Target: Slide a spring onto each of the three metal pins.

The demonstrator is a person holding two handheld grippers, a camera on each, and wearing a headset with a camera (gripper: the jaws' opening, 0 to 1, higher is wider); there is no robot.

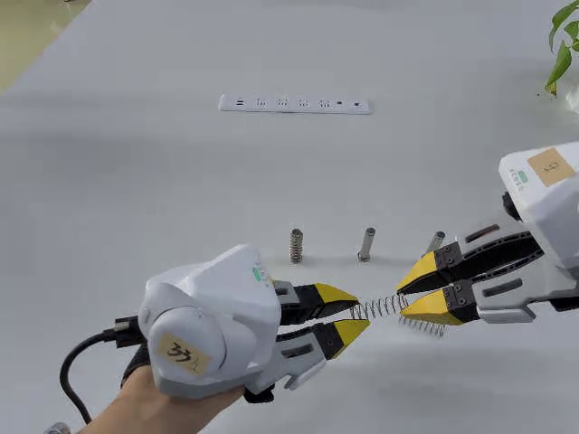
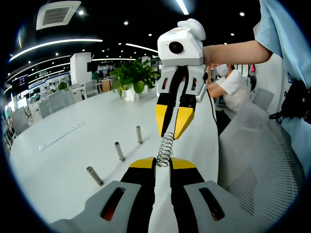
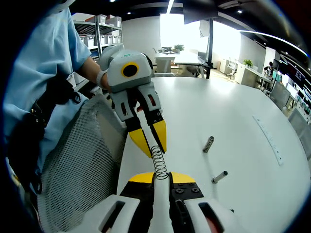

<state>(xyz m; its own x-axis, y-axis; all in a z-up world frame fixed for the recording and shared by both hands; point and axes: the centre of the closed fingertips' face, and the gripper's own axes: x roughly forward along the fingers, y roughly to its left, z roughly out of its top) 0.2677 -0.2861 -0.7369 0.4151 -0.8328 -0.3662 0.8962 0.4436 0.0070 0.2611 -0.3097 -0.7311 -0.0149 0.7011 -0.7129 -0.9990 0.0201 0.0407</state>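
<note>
Over table (image 1: 136, 181) | spring (image 1: 380, 306) near-level, axis left-right | left gripper (image 1: 360, 310), right gripper (image 1: 402, 303) pinch ends

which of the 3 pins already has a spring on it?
The leftmost pin in the head view: coils wrap its shaft. The middle pin and the right pin are bare metal.

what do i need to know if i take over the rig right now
Left gripper: jaws shut on one end of a spring.
Right gripper: jaws shut on its other end, so the spring spans the two above the table.
Pins stand in a row behind the grippers: left pin already sprung, middle pin and right pin bare.
A spare spring lies on the table under the right gripper.
Done: one pin. Left: two.
</note>
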